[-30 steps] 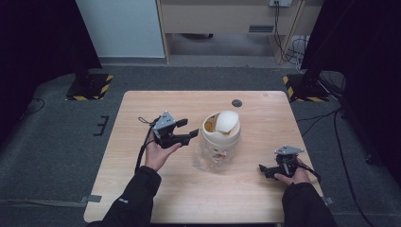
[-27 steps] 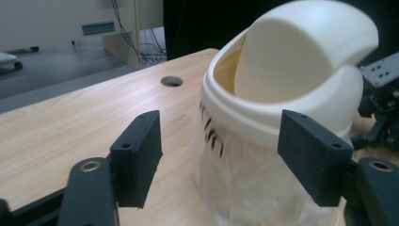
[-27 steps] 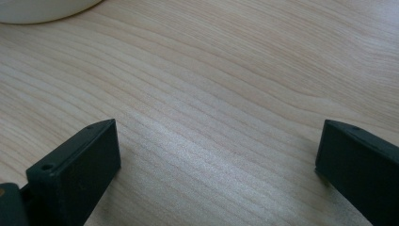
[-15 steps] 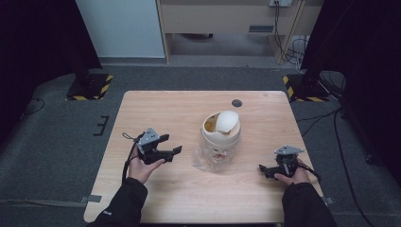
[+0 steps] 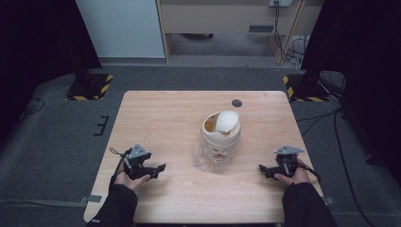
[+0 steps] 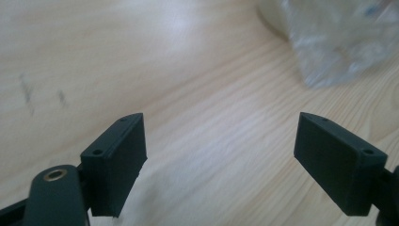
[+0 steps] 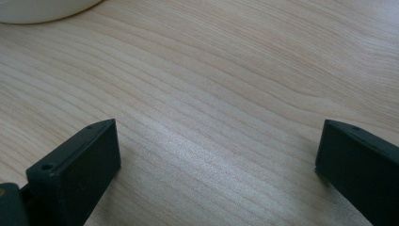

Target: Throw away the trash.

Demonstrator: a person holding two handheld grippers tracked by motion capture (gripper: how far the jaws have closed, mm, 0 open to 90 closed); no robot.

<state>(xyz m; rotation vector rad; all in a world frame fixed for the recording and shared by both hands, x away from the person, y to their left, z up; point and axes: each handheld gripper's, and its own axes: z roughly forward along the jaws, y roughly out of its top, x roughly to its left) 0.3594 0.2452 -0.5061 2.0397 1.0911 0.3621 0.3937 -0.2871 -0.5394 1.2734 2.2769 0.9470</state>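
No readable writing is seen on the cream bin (image 5: 221, 132) at frame centre, a clear plastic bag (image 5: 210, 157) touching its base. The left gripper (image 5: 158, 169), jaws just opened wide and empty, has been drawn back to lower left. The right gripper (image 5: 263, 170) is held wide, empty, unmoved at lower right.

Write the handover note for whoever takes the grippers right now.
Left gripper: open, nothing between the jaws, which have just been opening; low over the table's near left.
Right gripper: open, empty, near right edge.
Bin: cream, mid-table, swing lid tilted, upright.
Clear bag: crumpled against the bin's near side, touched by neither gripper.
Done: can't tell from here.
Left: probably dealing with the bag and bin; both hands are free for it.
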